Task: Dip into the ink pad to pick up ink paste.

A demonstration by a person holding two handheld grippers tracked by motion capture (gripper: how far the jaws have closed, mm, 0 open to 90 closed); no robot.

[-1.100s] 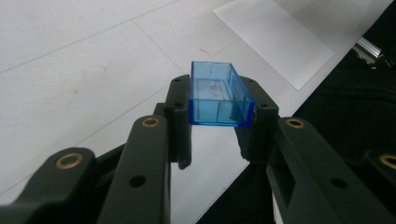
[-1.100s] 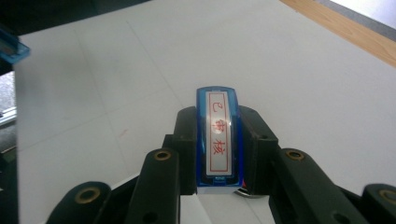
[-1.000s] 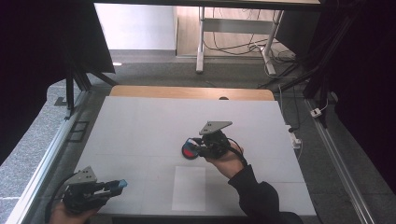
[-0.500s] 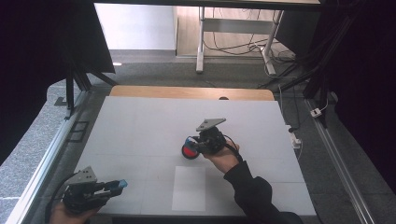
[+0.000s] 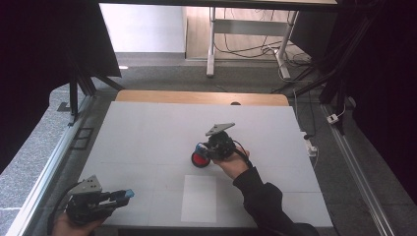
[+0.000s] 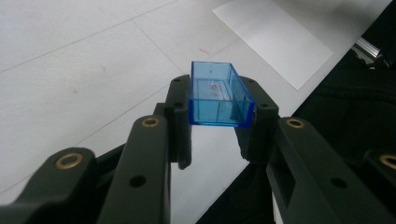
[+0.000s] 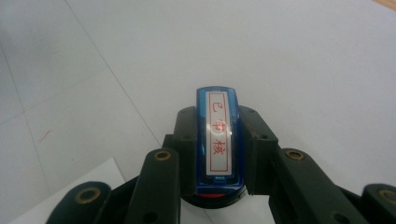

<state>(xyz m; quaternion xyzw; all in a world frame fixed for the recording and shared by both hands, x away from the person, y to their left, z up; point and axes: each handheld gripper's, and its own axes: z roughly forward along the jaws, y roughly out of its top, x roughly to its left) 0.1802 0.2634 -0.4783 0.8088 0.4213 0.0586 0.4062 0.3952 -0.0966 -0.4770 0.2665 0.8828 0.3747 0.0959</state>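
In the high view my right gripper is at mid-table, shut on a blue stamp held right over a round red ink pad. In the right gripper view the stamp shows a white label with red characters, clamped between the jaws of my right gripper, and a sliver of the red pad lies directly beneath. Whether stamp and pad touch I cannot tell. My left gripper rests at the near left corner, shut on a clear blue cap. The left gripper view shows that cap pinched between the jaws of my left gripper.
A white sheet of paper lies on the white table near the front edge, just in front of the ink pad. A wooden strip runs along the table's far edge. Metal rails flank both sides.
My right gripper has shifted slightly left and lower with the stamp, closing on the red pad. The left hand has stayed where it was.
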